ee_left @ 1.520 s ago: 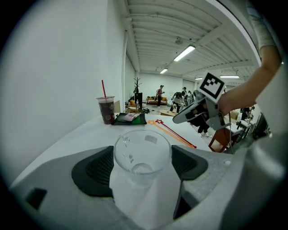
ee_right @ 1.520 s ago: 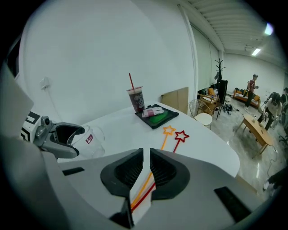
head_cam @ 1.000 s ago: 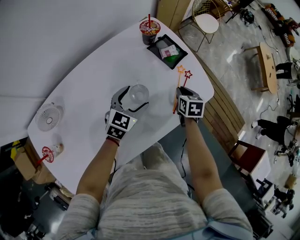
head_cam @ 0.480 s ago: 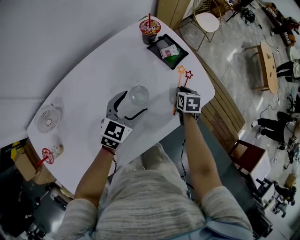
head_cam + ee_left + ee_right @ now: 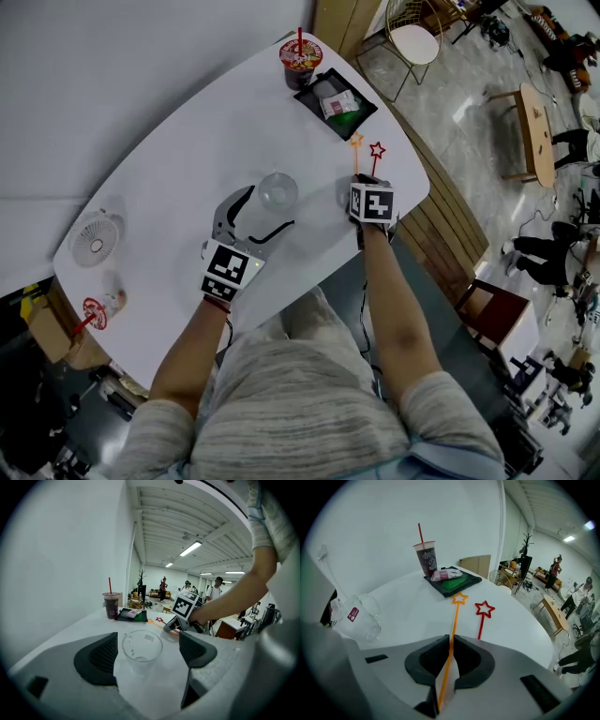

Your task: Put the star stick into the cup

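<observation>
In the head view, the left gripper (image 5: pixel 265 208) is resting wide open on the smooth white surface (image 5: pixel 187 141), just short of the clear round cup (image 5: pixel 278 190). In the left gripper view, its ribbed black pads (image 5: pixel 101 656) are framing the cup without touching it. In the right gripper view, the right gripper (image 5: pixel 450 641) is pinching the thin orange star stick (image 5: pixel 455 616) tight.

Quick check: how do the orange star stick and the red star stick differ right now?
The orange star stick is clamped in the right gripper; the red star stick lies free on the table beside it. The orange one's star reaches farther out than the red one's. Both are thin, with an outline star at the far end.
</observation>
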The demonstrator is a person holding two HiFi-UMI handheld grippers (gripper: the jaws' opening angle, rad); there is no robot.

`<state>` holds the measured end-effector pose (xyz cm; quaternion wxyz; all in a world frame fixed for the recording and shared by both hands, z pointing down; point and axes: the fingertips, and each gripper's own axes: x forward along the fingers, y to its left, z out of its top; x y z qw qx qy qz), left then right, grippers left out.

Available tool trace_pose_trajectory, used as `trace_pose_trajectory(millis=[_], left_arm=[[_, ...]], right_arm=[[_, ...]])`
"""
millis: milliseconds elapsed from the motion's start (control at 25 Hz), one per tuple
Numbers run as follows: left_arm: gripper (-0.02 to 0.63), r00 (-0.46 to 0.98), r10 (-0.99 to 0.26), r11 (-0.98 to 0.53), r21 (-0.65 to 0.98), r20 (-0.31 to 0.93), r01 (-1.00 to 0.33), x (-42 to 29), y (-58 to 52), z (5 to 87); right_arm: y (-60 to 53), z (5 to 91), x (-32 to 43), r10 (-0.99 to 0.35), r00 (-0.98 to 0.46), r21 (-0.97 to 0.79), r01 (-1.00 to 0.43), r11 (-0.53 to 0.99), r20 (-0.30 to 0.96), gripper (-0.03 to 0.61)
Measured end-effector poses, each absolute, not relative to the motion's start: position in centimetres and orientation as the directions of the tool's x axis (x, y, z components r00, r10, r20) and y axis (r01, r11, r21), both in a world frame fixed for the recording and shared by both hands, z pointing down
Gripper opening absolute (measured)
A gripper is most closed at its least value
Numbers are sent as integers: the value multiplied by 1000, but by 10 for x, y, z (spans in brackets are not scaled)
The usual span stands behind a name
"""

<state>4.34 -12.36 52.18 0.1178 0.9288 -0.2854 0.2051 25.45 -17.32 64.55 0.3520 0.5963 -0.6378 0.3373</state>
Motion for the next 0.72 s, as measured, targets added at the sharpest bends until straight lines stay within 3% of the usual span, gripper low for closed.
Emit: trace_pose_trajectory(millis=[720], left_arm=[[407, 749, -490, -799, 114, 445, -591, 40, -117, 517]], right_arm=[[-162, 634, 255, -567, -106, -177, -982, -71, 816, 12]])
